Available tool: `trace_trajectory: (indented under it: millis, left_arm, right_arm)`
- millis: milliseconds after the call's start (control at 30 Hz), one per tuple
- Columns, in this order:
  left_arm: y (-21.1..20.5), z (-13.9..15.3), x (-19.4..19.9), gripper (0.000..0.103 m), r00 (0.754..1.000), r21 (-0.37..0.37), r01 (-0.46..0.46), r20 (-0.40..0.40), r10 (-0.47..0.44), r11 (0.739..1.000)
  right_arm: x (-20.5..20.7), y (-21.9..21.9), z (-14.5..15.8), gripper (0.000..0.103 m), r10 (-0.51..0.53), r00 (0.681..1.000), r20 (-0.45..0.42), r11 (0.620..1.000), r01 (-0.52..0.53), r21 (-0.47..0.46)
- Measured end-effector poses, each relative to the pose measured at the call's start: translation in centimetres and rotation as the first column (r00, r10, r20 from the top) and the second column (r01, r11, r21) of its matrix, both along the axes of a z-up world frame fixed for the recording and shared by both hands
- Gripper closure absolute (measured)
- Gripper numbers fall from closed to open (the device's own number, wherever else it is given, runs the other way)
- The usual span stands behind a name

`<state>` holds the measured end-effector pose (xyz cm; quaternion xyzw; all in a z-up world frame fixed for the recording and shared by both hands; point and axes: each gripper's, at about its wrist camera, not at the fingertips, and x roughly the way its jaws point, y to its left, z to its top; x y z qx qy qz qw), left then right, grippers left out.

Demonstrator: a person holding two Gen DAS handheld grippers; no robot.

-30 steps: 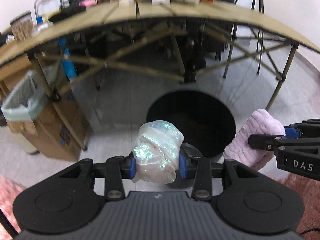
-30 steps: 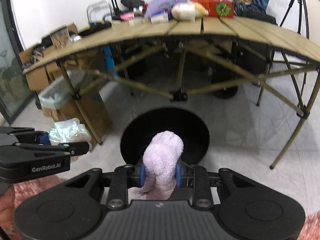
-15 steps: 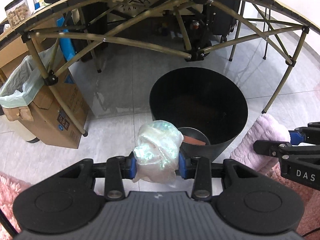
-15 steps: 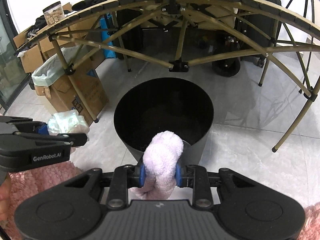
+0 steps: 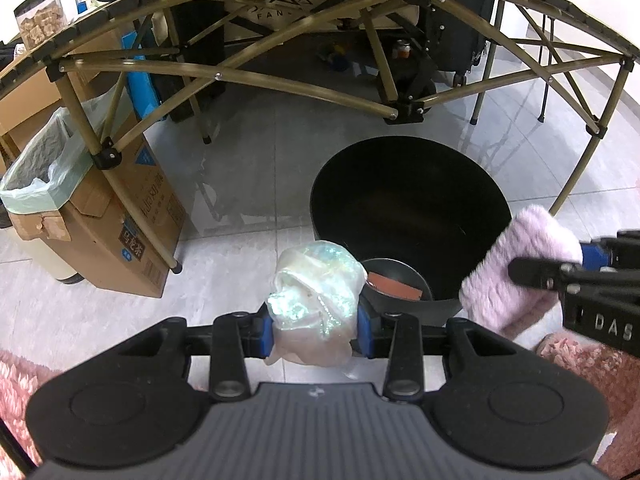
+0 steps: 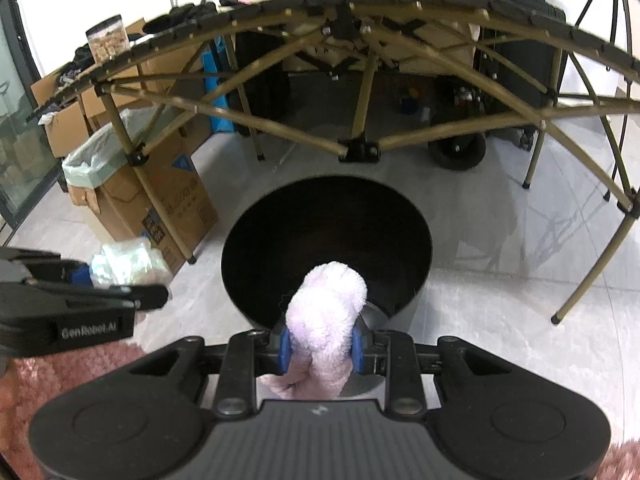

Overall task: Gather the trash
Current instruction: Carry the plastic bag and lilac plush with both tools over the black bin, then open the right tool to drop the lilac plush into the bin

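My left gripper (image 5: 315, 332) is shut on a crumpled iridescent plastic wrapper (image 5: 316, 300), held just left of a round black trash bin (image 5: 408, 184) on the tiled floor. My right gripper (image 6: 322, 350) is shut on a fluffy lilac cloth (image 6: 328, 312) at the bin's (image 6: 328, 216) near rim. In the left wrist view the lilac cloth (image 5: 516, 268) and the right gripper (image 5: 560, 268) hang at the bin's right side. In the right wrist view the left gripper (image 6: 120, 284) and the wrapper (image 6: 128, 264) sit left of the bin. A small dark container with something reddish (image 5: 394, 284) shows by the bin's near wall.
A folding table (image 6: 360, 12) with crossed tan legs arches over the bin, with clutter on top. A cardboard box lined with a pale green bag (image 5: 80, 216) stands at the left. Pink shaggy rug (image 5: 588, 368) lies at the near edges. Black cases stand under the table.
Both grippers have sunk and tipped downward toward the bin. The tabletop has slid up out of the left view and the bin's opening now looks larger. Both grips are unchanged.
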<state>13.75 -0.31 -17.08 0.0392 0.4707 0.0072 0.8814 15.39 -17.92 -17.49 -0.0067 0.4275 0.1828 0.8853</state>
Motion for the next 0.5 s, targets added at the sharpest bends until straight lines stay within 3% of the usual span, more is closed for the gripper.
trace_trajectory:
  millis: [500]
  left_arm:
    - [0.5,0.0,1.0,0.064,0.999,0.008,-0.034,0.011,0.034,0.999]
  right_arm:
    - [3.9,0.2,-0.3,0.076,-0.011,0.994,0.105,0.998,0.005,0.058]
